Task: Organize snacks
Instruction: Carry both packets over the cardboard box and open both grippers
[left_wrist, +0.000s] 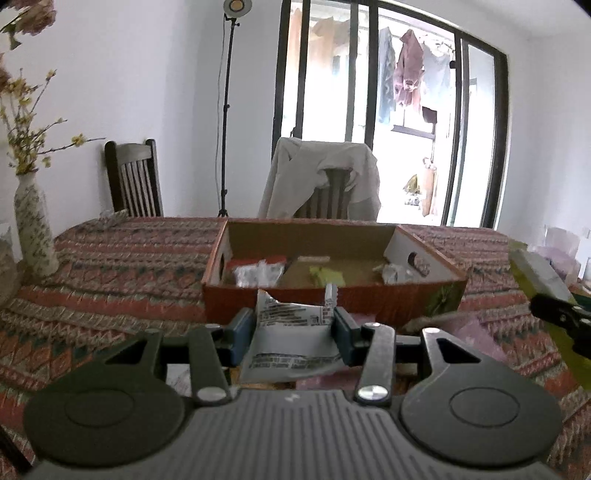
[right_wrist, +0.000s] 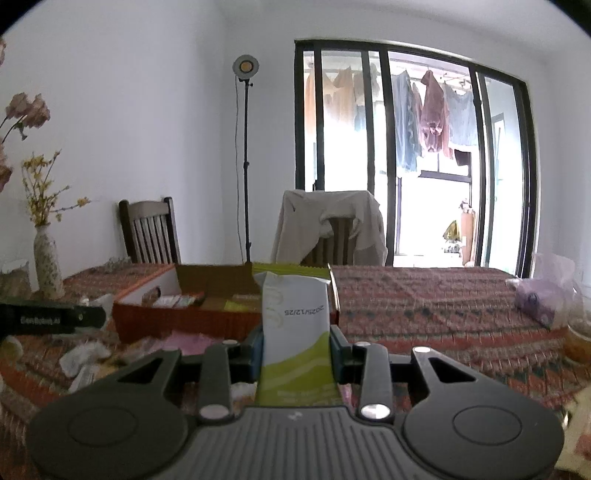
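Both loaded: my left hand-held gripper (left_wrist: 293, 328) pinches a silver sachet (left_wrist: 291, 332), my right hand-held gripper (right_wrist: 295, 350) a white-green packet (right_wrist: 295, 325). Box (left_wrist: 332, 299) just beyond holds few snacks; loose wrappers (right_wrist: 85, 356) left on near-left counter (right_wrist: 443, 314)

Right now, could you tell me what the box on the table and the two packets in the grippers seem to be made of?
The box: corrugated cardboard, matte brown inside, printed red outside. The silver packet in the left gripper: probably crinkled foil or plastic film, with creases and sheen. The white-and-green packet in the right gripper: smooth printed plastic film, apparently.
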